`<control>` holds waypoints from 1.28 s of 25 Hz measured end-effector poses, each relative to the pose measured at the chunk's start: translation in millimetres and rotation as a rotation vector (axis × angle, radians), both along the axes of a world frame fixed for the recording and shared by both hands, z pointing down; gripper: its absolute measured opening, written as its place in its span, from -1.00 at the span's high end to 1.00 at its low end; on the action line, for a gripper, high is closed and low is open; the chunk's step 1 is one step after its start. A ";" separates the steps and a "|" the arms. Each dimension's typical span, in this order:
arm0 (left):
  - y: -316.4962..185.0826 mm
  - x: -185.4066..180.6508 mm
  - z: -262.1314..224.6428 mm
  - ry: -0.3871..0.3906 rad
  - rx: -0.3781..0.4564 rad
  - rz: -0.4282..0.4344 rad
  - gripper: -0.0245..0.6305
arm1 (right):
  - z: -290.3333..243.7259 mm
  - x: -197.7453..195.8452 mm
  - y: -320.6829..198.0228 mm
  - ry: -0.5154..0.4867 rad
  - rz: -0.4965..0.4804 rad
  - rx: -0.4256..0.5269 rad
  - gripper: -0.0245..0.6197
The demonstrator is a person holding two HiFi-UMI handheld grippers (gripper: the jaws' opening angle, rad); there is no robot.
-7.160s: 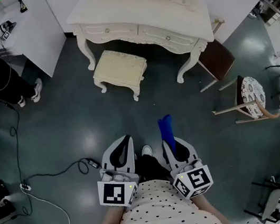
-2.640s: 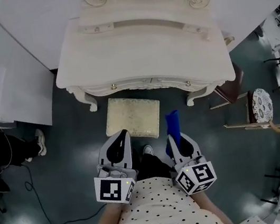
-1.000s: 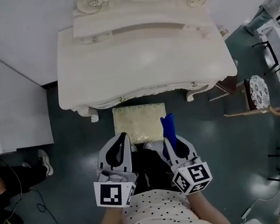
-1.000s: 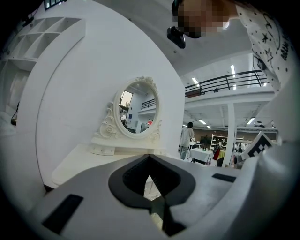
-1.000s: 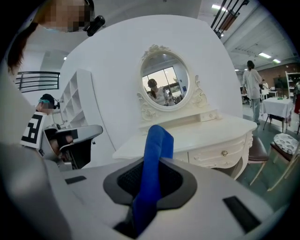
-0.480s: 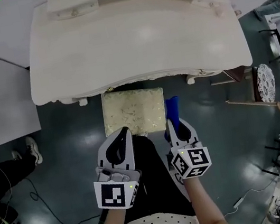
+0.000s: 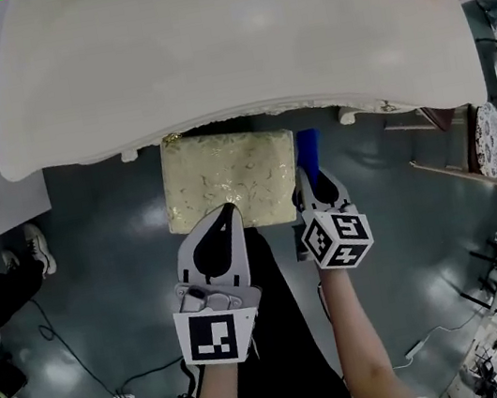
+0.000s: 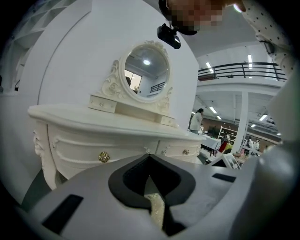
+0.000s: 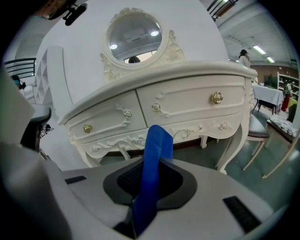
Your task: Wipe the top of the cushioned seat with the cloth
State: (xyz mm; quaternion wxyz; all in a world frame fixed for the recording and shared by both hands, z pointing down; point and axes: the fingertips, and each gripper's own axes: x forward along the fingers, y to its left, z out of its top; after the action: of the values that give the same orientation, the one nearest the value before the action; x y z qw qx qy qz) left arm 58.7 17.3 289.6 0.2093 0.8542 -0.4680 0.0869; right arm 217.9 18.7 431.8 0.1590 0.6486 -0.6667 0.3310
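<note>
Head view, seat: the rectangular cushioned seat (image 7: 226, 176) in cream-gold patterned fabric stands on the dark grey floor (image 7: 113, 293). Its far edge sits under the front rim of the cream carved dressing table (image 7: 222, 45).
Head view, left gripper (image 7: 225, 211): the tip lies over the seat's near edge, and the grey fingers meet in a point.
Head view, right gripper (image 7: 313, 175): it is just beside the seat's near right corner. A folded blue cloth (image 7: 308, 145) sticks out past its fingers, along the seat's right side and over the floor.
Head view, person: bare forearms lead down to both grippers, with dark trousers (image 7: 281, 330) between them.
Head view, edges: a white shoe (image 7: 36, 248) shows at the left. A chair (image 7: 490, 136) with a round patterned pad stands at the right.
Left gripper view, fingers: they are closed tip to tip with nothing between them. A strip of the seat's fabric (image 8: 156, 211) shows through the slit below the tips.
Left gripper view, beyond: the dressing table's drawer front with brass knobs (image 8: 103, 157) fills the background, with an oval mirror (image 8: 146, 70) in a carved frame above it.
Right gripper view, fingers: they are clamped on the blue cloth (image 9: 158, 140), which rises between them as a narrow upright strip.
Right gripper view, beyond: the carved drawers (image 9: 187, 105) and the mirror (image 9: 133, 35) are visible. The seat is out of this view.
</note>
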 end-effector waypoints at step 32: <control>-22.7 -16.5 101.5 -0.018 -0.151 -0.016 0.93 | 178.8 30.8 -27.7 0.136 0.021 -0.294 0.73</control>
State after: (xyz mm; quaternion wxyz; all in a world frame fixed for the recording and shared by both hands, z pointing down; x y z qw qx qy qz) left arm 42.1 -5.3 391.2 0.2696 0.8312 -0.4690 0.1281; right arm 248.7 -8.9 610.6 0.2934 0.6462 -0.5920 0.3820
